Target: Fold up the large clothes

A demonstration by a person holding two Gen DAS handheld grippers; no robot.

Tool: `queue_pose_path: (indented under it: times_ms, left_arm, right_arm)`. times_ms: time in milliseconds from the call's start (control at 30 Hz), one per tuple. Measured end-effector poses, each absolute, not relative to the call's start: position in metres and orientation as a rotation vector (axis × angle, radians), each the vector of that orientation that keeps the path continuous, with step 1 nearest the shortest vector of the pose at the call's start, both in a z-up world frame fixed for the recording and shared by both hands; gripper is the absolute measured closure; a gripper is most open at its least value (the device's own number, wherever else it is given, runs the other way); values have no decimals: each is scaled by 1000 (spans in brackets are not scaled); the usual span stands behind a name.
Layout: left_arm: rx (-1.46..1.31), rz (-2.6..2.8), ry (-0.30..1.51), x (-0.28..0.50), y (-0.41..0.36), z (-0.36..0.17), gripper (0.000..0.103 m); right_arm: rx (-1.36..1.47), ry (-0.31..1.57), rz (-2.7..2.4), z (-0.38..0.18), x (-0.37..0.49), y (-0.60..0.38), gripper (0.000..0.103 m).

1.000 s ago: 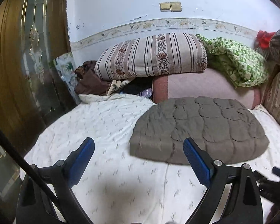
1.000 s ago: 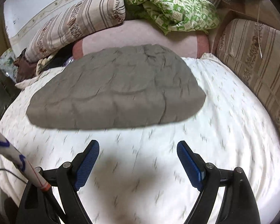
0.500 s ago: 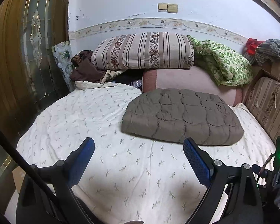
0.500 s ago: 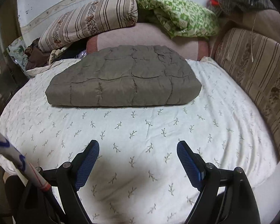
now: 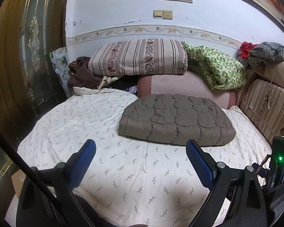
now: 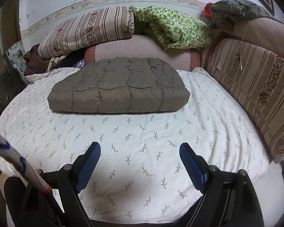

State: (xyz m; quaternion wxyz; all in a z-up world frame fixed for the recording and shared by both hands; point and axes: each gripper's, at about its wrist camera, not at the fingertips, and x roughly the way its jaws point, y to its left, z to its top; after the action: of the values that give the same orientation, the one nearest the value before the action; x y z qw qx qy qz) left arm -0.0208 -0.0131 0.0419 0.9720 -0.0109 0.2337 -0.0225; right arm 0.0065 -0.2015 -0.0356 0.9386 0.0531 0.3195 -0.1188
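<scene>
Jacket (image 5: 177, 121) lies folded flat mid-bed (image 5: 85, 124), near the pillows. Left claw (image 5: 140, 157) and right claw (image 6: 140, 159) both spread wide, empty, well short of it. I'd just square its front edge, grabbing nothing else.

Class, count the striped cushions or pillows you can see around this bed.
2: one striped pillow on the pile at the head of the bed, one striped cushion along the right side. Others may be hidden.

Grey-brown quilted garment (image 6: 119, 90) — sprigged cream sheet (image 6: 142, 141)
</scene>
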Motion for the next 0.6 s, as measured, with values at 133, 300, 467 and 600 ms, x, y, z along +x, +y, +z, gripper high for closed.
queue_pose_path:
  times_ms: [133,300,467,600]
  left_arm:
    - [-23,-56,500,-20,-15,39,8]
    - [-13,-54,520,-19,-19,37,8]
    - [-5,-64,550,-14,-23,33,8]
    - [-2,-69,565,-11,-24,30,8]
  right_arm:
    - [117,649,-254,-35,3,-203,14]
    - [116,648,-272,-35,1,-205,14]
    - [113,650,-274,-35,1,-205,14]
    - [104,653,-281,-37,1,-203,14]
